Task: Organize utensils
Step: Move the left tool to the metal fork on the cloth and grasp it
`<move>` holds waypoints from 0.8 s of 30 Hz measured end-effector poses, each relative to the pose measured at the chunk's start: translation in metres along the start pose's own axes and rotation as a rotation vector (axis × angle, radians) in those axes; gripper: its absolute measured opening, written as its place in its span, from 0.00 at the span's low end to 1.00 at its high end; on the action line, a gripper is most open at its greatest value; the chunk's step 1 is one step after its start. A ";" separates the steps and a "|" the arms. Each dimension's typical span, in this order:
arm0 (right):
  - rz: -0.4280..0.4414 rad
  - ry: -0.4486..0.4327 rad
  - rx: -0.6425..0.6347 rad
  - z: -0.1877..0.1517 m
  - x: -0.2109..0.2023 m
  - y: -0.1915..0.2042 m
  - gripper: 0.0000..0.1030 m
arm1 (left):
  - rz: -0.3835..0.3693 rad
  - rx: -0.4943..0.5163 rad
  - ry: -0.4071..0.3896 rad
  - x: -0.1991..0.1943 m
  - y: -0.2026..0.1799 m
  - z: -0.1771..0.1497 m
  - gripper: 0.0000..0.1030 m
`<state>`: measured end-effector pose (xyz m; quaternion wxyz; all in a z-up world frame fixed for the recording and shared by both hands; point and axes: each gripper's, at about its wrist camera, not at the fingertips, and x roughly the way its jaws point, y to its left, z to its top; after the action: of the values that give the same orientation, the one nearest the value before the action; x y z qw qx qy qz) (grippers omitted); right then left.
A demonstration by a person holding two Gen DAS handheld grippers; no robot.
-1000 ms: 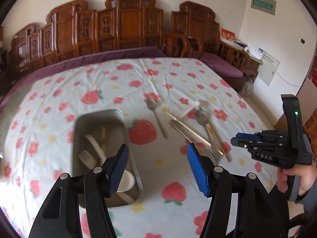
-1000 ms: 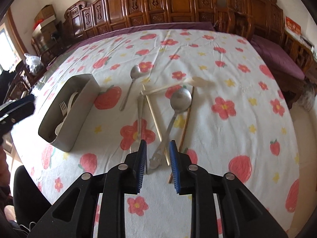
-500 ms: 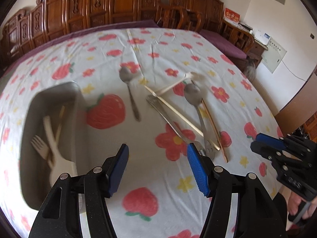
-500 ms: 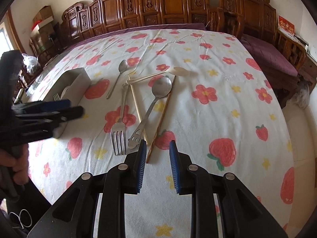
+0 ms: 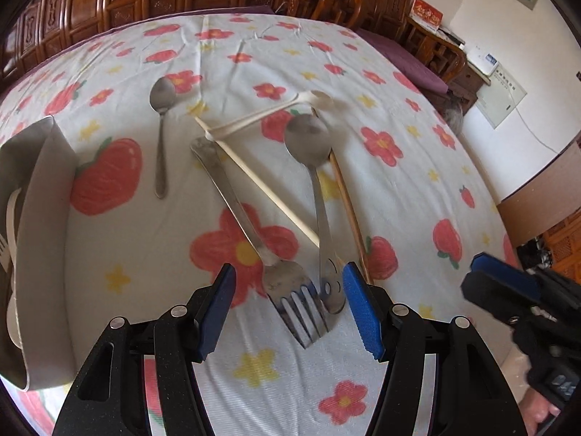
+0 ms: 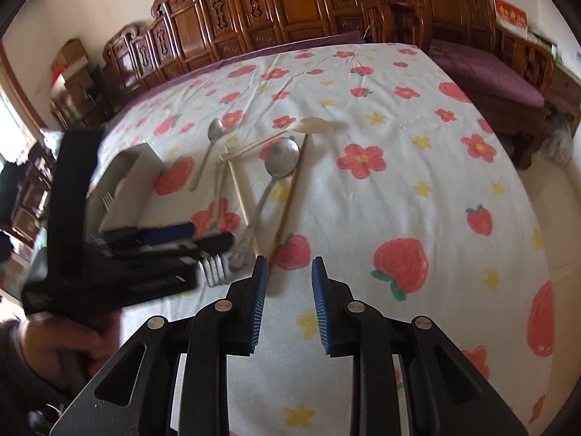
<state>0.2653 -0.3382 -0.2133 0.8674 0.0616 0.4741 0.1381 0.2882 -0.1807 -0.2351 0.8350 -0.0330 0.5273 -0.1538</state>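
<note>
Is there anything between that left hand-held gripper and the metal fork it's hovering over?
Nothing visible does. The left hand-held gripper stands open with the fork tines between its fingers. The large spoon handle end lies against the fork's head, so a grab there may catch both.

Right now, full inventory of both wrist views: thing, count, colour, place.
metal fork: 1, silver, tines between the left gripper's open jaws
large metal spoon: 1, silver, handle end beside the fork tines
small metal spoon: 1, silver, left of the pile
pale spoon: 1, cream, far end of the pile
chopsticks: 2, one pale, one brown, crossing under the spoons
metal tray: 1, grey, left edge, pale utensils inside
tablecloth: 1, white, red fruit and flowers
carved wooden chairs: several, brown, behind the table
left gripper: black, blue pads, open
right gripper: open, empty
hand: holds the left gripper
</note>
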 end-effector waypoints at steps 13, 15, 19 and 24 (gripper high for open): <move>-0.015 -0.029 -0.006 0.006 -0.013 -0.004 0.27 | 0.030 -0.033 -0.012 -0.001 0.002 -0.009 0.26; -0.007 -0.028 0.002 0.006 -0.014 -0.005 0.27 | 0.056 -0.018 -0.024 -0.006 0.001 -0.010 0.20; 0.011 -0.030 0.002 0.008 -0.016 -0.002 0.35 | 0.066 0.019 -0.011 -0.014 0.002 -0.011 0.03; 0.020 -0.029 -0.020 0.007 -0.016 0.004 0.35 | 0.087 0.011 0.007 -0.020 0.013 -0.013 0.03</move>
<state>0.2618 -0.3393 -0.1955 0.8732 0.0595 0.4596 0.1507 0.2715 -0.1610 -0.2267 0.8393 -0.0047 0.5301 -0.1204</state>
